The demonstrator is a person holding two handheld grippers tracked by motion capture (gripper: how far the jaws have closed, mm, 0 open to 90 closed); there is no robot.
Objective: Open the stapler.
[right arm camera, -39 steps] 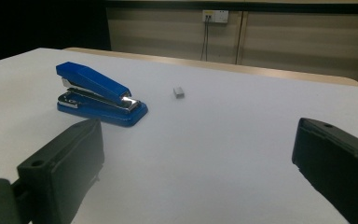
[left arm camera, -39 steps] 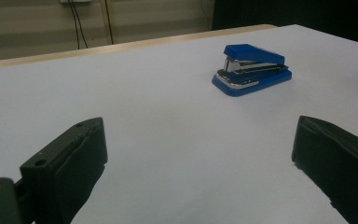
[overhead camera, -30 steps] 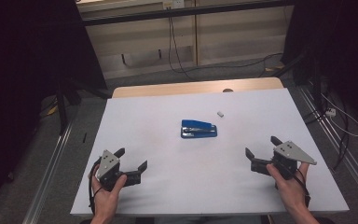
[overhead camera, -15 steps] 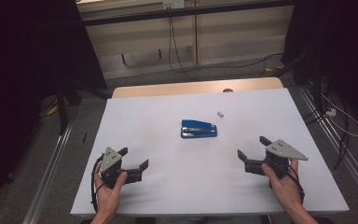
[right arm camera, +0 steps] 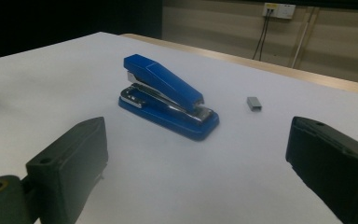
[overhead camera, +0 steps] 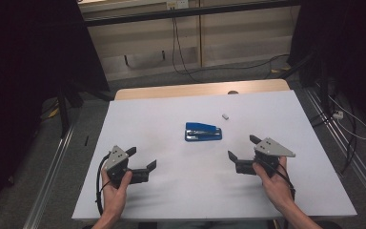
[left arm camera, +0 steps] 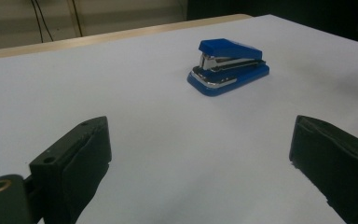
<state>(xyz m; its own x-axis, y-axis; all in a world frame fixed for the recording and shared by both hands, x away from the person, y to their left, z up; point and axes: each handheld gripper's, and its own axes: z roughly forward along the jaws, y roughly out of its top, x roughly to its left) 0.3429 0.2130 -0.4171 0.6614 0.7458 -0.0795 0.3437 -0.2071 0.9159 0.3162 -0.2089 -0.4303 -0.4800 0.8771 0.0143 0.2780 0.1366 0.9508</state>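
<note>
While I am looking down from the high view, I am holding my left gripper and my right gripper low over the white table, both with jaws spread wide and gripping nothing, and the blue metal-and-plastic stapler is lying closed between them, a little farther out, near a small grey block of staples. In the left gripper view, the stapler is sitting well ahead of my parted jaws. In the right gripper view, it is lying nearer, staples just beside it. I judge I am in the approach; next I need to close in and straddle its body.
</note>
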